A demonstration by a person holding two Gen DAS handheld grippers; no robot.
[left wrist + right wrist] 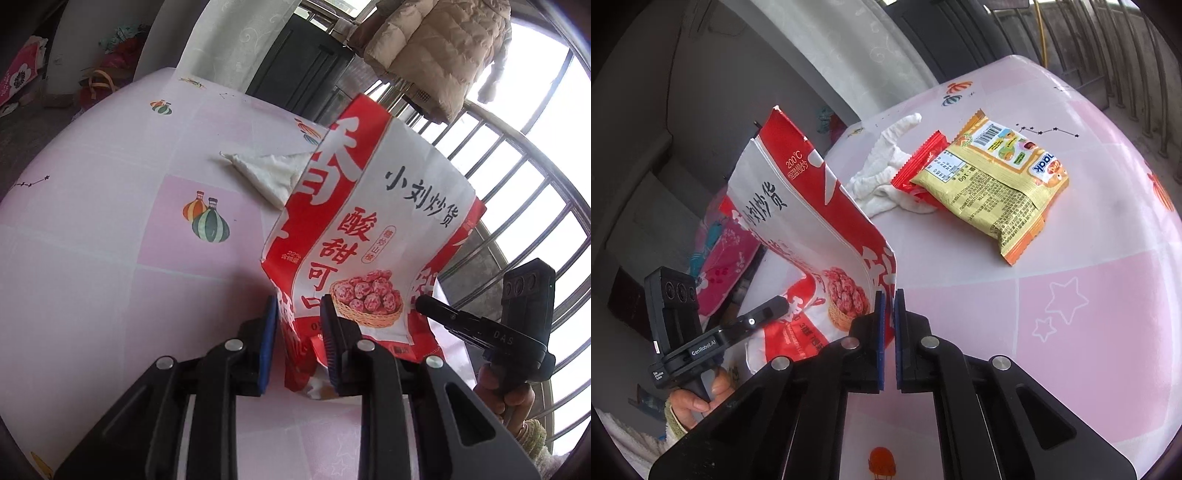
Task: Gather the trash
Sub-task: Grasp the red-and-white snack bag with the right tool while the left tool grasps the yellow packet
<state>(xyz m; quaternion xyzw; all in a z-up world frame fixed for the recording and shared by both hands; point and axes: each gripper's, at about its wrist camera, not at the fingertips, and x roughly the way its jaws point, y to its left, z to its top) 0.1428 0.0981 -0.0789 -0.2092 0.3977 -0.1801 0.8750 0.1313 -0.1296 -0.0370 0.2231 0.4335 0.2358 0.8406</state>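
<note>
Red-and-white snack bag, standing upright on the pink patterned worktop, mouth uppermost, held at its lower part by both tools. Left hand-held gripper: blue-padded jaws part open, with a creased lower corner of the bag between them; the right-side pad lies against the bag's printed front, while contact at the left-side pad cannot be confirmed. Right hand-held gripper: jaws nearly closed, pinching the thin side edge of the same bag between the blue pads. Each view also shows the opposite tool reaching the bag from the side, gripped in the person's hand.

Beyond the bag on the worktop: a yellow snack packet lying flat, overlapping a red wrapper, both resting partly on a crumpled white tissue. In the left wrist view the tissue appears just behind the bag. Railing and a hanging beige padded coat in the background.
</note>
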